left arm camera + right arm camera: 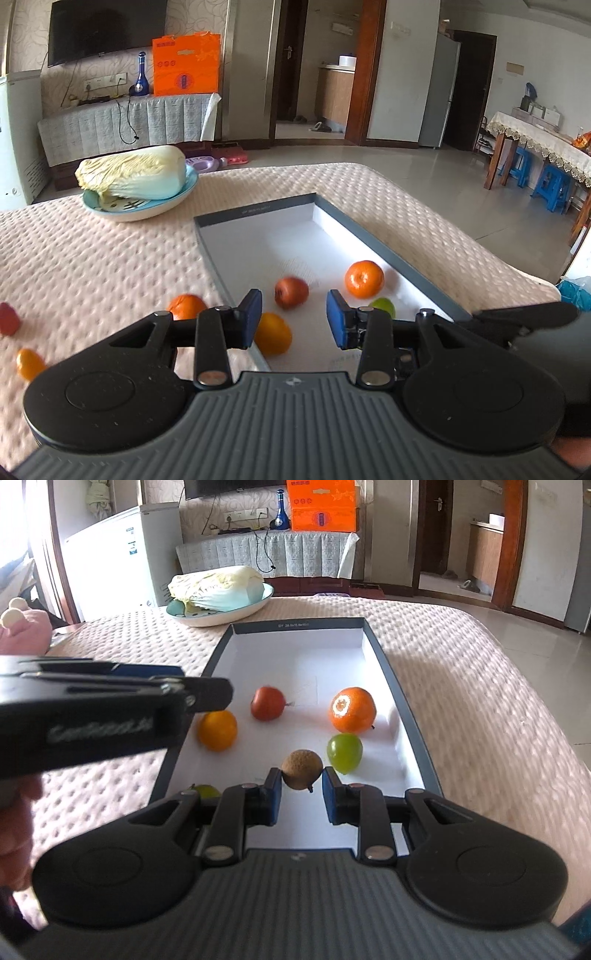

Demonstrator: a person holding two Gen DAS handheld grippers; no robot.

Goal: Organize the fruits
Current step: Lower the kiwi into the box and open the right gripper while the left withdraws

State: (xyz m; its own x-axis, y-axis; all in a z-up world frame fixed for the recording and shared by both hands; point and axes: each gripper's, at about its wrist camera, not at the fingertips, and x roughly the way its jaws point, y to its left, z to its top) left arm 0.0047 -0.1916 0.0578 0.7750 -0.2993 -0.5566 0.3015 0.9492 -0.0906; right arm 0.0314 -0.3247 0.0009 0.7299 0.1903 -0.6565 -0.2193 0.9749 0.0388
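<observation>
A grey-rimmed white tray (380, 246) (384, 664) lies on the quilted table. In it are a tangerine (364, 278) (352, 709), a red fruit (291, 292) (267, 703), a yellow-orange fruit (272, 333) (217, 730), a green fruit (383, 307) (344, 752) and a brown kiwi-like fruit (301, 769). My left gripper (293, 319) is open and empty over the tray's near left part. My right gripper (301, 795) holds the brown fruit between its fingertips above the tray's near end. The left gripper also shows from the side in the right wrist view (110, 694).
Outside the tray on the left lie an orange (185, 305), a red fruit (8, 318) and a small orange fruit (28, 363); a yellow-green fruit (206, 791) lies by the tray's near left corner. A plate (147, 210) (221, 616) with a cabbage stands at the back.
</observation>
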